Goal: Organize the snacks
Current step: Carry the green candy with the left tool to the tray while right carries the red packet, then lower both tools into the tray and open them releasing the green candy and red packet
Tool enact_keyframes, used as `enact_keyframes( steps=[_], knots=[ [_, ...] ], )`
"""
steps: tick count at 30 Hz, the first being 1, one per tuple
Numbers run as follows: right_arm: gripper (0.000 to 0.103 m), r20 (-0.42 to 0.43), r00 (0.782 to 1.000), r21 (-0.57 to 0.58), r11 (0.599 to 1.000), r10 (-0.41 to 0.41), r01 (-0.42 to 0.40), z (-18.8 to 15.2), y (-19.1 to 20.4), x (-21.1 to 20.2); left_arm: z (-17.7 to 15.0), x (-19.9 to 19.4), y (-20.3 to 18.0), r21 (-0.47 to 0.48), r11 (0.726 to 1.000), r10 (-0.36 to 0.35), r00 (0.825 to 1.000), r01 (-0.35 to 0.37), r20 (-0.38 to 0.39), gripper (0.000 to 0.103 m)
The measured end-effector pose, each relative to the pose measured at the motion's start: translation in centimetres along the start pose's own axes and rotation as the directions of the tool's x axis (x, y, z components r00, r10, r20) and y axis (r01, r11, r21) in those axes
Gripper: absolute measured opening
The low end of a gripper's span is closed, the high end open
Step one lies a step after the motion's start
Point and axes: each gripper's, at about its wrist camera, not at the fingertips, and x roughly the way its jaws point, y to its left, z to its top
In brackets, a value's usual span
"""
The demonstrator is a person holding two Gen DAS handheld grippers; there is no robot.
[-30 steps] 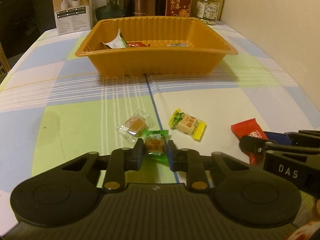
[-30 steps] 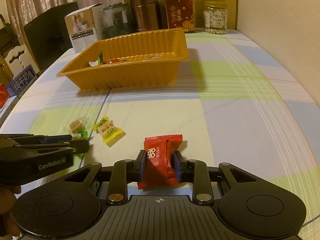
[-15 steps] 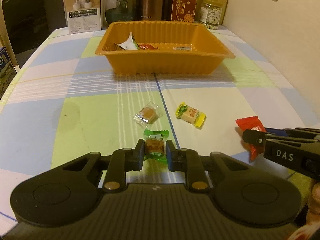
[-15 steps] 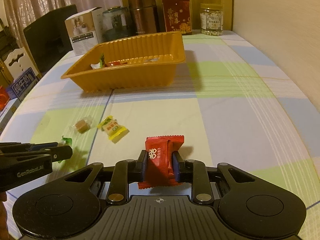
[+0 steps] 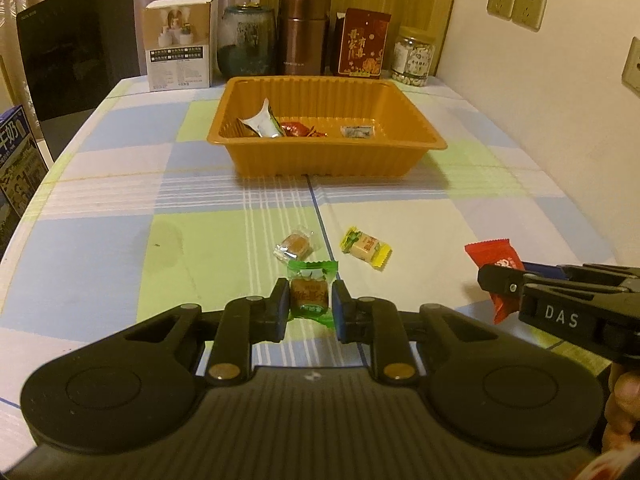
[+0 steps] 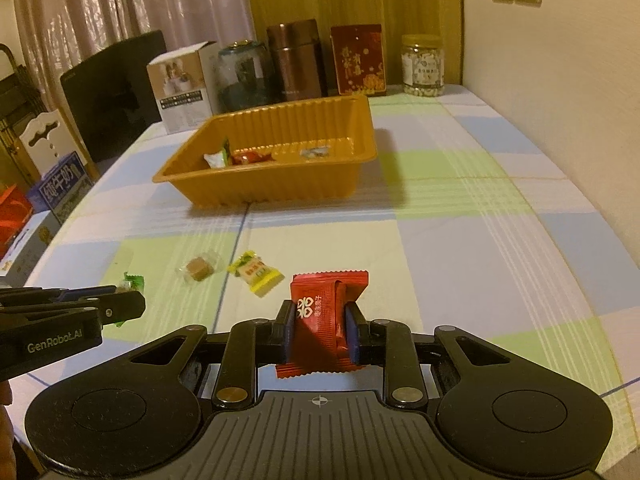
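I've got both grippers loaded: the left gripper (image 5: 307, 305) has its jaws clenched on the green candy (image 5: 310, 295), and the right gripper (image 6: 320, 330) is pinching the red snack packet (image 6: 325, 312) upright between its jaws. Both look lifted clear of the worktop (image 5: 120, 208), though I can't be sure by how much. Straight ahead of the left jaws, well apart, sits the orange tray (image 5: 324, 156), already carrying about 4 wrapped pieces, so part of the sorting looks done. Just beyond the left jaws 2 loose pieces lie on the cloth: the clear-wrapped brown candy (image 5: 294, 245) and, to its right, the yellow candy (image 5: 366, 247). By my count that leaves 2 in hand to drop in the tray and 2 to fetch, roughly halfway.
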Motion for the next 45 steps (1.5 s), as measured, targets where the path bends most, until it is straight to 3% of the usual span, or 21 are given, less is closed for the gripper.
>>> enact_keyframes(
  steps=[15,27,36,45],
  knots=[
    [0.026,0.032,0.999,-0.032,0.999,0.022,-0.021,0.4,1.7,-2.6,0.4,-2.9,0.3,0.001,1.000,0.004,0.999,-0.004,0.035,0.019],
    [0.026,0.050,0.998,-0.034,0.999,0.029,-0.027,1.9,1.9,-2.7,1.6,-2.8,0.3,0.023,1.000,-0.003,0.999,0.002,0.045,0.019],
    [0.026,0.060,0.997,-0.005,0.999,0.052,-0.052,5.3,1.2,-1.2,4.3,-1.3,0.8,0.042,0.999,-0.016,0.998,0.013,0.055,0.019],
    [0.026,0.078,0.994,0.006,0.997,0.077,-0.078,10.8,0.3,1.8,9.5,2.0,1.9,0.036,0.998,-0.048,0.996,0.046,0.074,0.019]
  ],
)
